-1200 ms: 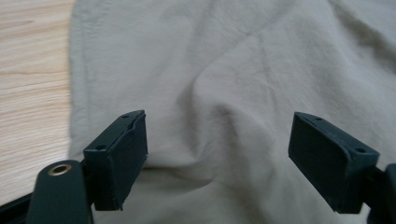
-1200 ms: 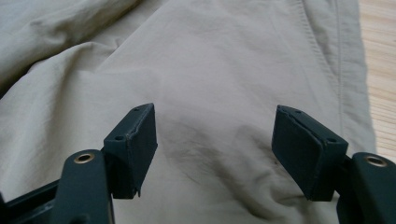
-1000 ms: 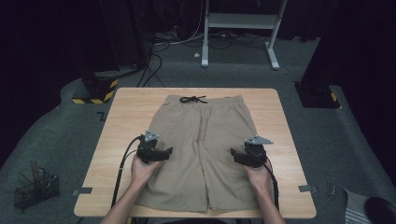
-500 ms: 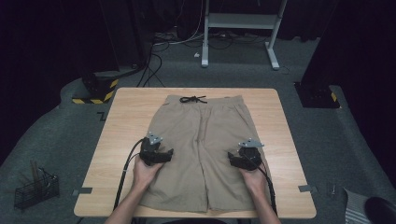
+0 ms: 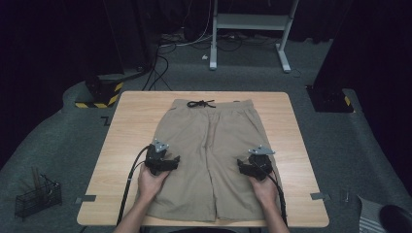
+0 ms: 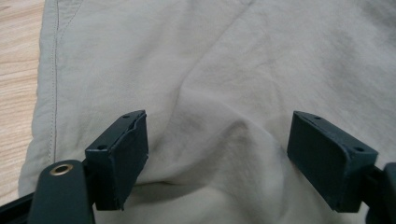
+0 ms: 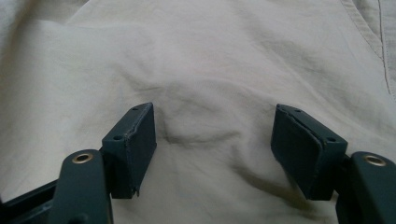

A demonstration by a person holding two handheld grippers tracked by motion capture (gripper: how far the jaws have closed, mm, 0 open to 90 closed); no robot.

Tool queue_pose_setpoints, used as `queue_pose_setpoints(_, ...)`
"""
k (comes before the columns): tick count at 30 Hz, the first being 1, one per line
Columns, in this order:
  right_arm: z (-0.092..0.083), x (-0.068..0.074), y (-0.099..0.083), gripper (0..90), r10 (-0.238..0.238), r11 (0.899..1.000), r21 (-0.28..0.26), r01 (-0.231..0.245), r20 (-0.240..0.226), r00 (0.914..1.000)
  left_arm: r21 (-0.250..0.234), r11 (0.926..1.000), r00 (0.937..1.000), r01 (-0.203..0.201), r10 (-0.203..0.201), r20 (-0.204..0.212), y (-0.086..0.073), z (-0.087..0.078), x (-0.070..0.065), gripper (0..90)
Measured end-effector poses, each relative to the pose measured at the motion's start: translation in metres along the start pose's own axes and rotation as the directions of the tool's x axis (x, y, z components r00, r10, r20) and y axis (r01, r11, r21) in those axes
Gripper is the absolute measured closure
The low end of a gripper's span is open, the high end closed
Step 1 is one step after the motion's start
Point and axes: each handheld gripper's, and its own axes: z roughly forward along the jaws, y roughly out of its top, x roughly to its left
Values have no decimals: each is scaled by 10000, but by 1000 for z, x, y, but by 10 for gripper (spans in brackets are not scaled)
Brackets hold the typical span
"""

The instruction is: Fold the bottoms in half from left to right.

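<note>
With jaws apart, the left gripper (image 5: 167,162) and right gripper (image 5: 245,167) are set on the shorts (image 5: 211,145), seemingly pressing fabric; a pinch of each leg is called for next.

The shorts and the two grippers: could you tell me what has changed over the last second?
Both grippers, left and right, drew back a little along the legs toward the hems, jaws open, gripping nothing. The shorts stayed flat on the table.

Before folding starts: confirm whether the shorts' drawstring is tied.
Yes, the black drawstring lies knotted in a bow at the waistband of the shorts.
</note>
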Motion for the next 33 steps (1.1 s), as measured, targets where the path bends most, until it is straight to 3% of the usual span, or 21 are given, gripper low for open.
queue_pose_setpoints(28,-36,22,-34,306,49,10000,2,-49,23,10000,-34,9997,9995,-239,240,226,-34,-38,-12,235)
queue_pose_setpoints(33,-41,26,-39,306,10,10000,-26,-10,-9,10000,-119,9999,9994,-4,8,344,-41,-45,-15,265)
